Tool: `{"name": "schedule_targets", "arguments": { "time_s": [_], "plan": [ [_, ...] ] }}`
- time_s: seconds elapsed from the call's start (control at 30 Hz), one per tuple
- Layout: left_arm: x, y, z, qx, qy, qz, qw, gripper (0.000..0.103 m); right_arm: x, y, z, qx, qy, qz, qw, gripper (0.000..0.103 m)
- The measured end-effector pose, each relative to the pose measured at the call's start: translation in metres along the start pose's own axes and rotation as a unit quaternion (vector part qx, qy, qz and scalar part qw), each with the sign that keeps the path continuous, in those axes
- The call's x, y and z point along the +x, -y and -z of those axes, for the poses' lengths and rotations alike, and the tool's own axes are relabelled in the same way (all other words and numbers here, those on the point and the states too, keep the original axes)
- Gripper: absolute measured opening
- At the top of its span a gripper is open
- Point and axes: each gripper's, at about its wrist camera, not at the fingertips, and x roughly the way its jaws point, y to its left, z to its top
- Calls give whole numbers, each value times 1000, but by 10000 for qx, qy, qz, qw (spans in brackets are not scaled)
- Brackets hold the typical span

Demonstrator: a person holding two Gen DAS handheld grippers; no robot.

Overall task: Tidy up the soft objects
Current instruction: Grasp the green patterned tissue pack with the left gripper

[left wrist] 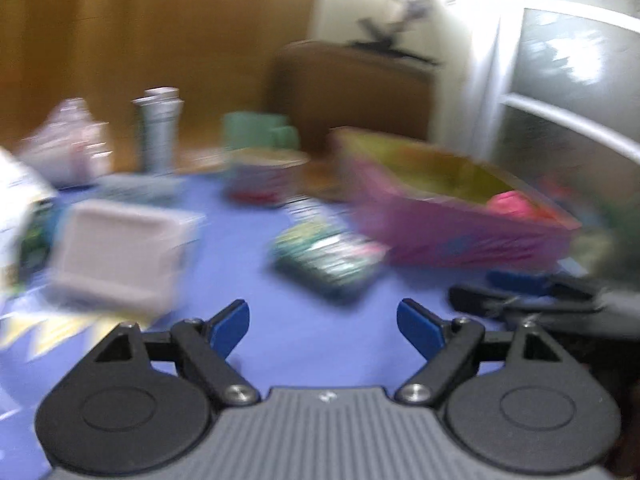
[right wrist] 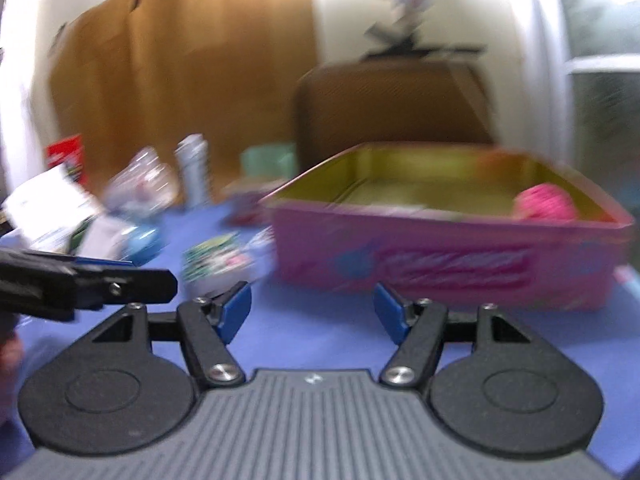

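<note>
Pink ball sits alone in the pink tin; both tongs, left and right, gape empty, and blur risks a clumsy bump against that tin.

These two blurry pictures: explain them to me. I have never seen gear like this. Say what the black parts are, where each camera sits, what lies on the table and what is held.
A person holds a pair of tongs in each hand, with a camera on each looking along its blue-tipped fingers. One picture shows the left tongs, the other the right tongs. Both are open and hold nothing. On the blue table stands a pink box with a pink ball inside. Beside it lie a packet, a white container and blurred clutter.
</note>
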Motion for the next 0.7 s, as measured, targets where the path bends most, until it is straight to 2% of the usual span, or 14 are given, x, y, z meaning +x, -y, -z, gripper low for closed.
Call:
{"name": "schedule_targets", "arguments": {
  "time_s": [0.03, 0.1, 0.2, 0.37, 0.43, 0.47, 0.6, 0.7],
  "plan": [
    [-3, -9, 4, -41, 2, -131, 9999, 83, 6, -7, -1, -11, -126, -143, 9998, 70],
    [-10, -23, 6, -306, 59, -55, 9995, 83, 19, -23, -4, -147, -286, -363, 9988, 70],
    [-12, -32, 5, -435, 199, 17, 9989, 84, 41, -45, -12, -515, -343, -399, 9973, 70],
    [-13, -34, 6, -536, 213, 176, 9982, 84, 80, -59, -30, -674, -601, -410, 9951, 70],
    [-14, -35, 9, -618, 258, 202, 9975, 84, 93, -60, -29, -756, -752, -342, 9937, 69],
    [-14, -37, 10, -683, 274, 227, 9970, 84, 98, -60, -28, -749, -842, -380, 9929, 58],
    [-12, -46, 11, -993, 176, 278, 9945, 84, 84, -57, -22, -600, -865, -552, 9929, 56],
    [-10, -48, 11, -1040, 119, 279, 9941, 84, 59, -54, -11, -561, -827, -660, 9928, 56]
  ]
}}
